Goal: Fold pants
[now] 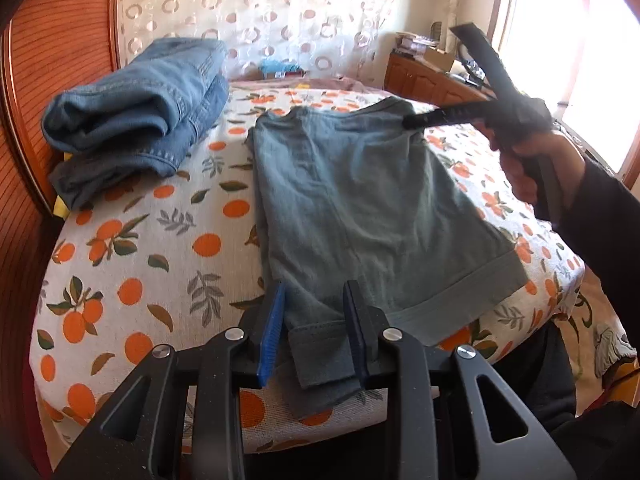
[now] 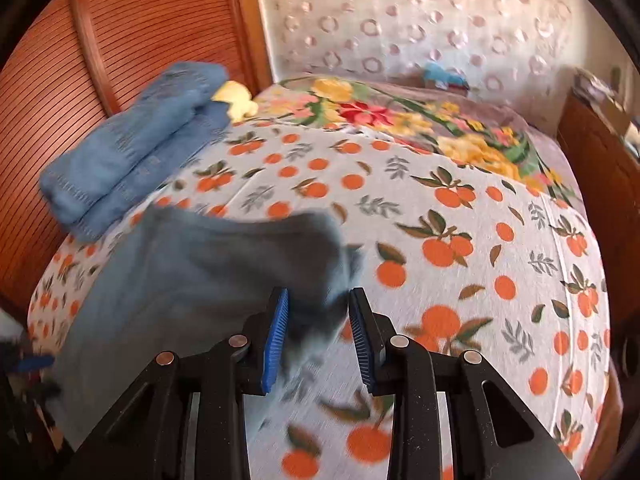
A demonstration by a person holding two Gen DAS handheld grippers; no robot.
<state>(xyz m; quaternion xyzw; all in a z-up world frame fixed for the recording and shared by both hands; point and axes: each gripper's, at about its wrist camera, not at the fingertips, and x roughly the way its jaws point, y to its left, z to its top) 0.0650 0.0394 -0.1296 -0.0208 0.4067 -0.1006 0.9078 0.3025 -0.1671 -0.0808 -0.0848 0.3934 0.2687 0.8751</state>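
Grey-green pants (image 1: 360, 216) lie folded flat on the orange-print bed cover (image 1: 160, 248). My left gripper (image 1: 316, 332) is open, its blue pads on either side of the pants' near corner at the bed's front edge. My right gripper (image 1: 412, 122) reaches to the pants' far right corner; in the right wrist view it (image 2: 320, 340) is open with that corner (image 2: 320, 264) of the blurred pants (image 2: 208, 264) between its pads.
A stack of folded blue jeans (image 1: 136, 112) sits at the bed's far left beside the wooden headboard (image 1: 52, 40); it also shows in the right wrist view (image 2: 132, 148). A floral blanket (image 2: 420, 120) covers the far end. A wooden cabinet (image 1: 432, 80) stands at right.
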